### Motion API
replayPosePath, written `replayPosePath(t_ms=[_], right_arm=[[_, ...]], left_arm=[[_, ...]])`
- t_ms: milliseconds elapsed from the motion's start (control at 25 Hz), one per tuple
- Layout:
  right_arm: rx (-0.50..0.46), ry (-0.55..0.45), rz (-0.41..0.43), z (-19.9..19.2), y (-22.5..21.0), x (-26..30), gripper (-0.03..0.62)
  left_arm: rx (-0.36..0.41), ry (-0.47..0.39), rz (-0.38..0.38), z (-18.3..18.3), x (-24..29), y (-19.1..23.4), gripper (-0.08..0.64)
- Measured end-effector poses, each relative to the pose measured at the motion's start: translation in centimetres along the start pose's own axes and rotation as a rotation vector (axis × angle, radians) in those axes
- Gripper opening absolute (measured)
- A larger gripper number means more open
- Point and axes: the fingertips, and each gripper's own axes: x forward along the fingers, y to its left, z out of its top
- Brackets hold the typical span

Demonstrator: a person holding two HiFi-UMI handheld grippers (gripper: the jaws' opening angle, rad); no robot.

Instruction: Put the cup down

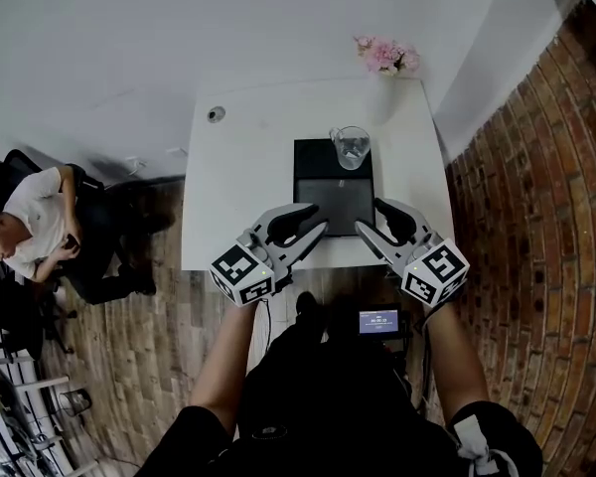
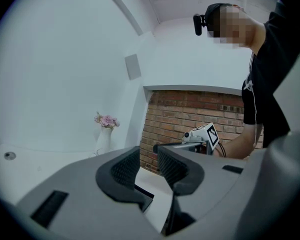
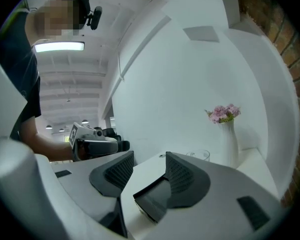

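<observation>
Cup down: it stands upright on the black pad, far side of the tabletop.
Left tongs and right tongs hang near the front edge, jaws partly open, gripping nothing. The put-down looks done; next just calls for staying clear.

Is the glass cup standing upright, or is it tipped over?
Upright. In the head view the cup stands on the far end of the black pad, its open rim up.

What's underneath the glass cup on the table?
The cup stands at the far edge of a black slab lying on the white table. Whatever lies beneath that slab is covered.
</observation>
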Motion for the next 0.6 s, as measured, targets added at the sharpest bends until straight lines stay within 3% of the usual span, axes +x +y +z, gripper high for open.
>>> replayPosePath(t_ms=[160, 320, 600], right_arm=[[0.026, -0.047, -0.01, 1.7, 0.6, -0.7, 0.145], [0.021, -0.048, 0.038, 2.3, 2.2, -0.9, 0.064], [0.029, -0.082, 0.049, 3.4, 3.6, -1.1, 0.035]], left_arm=[[0.011, -0.007, -0.007, 0.2, -0.3, -1.2, 0.104], [0.05, -0.047, 0.018, 0.9, -0.9, -2.1, 0.092], [0.055, -0.076, 0.028, 1.6, -1.7, -3.4, 0.055]])
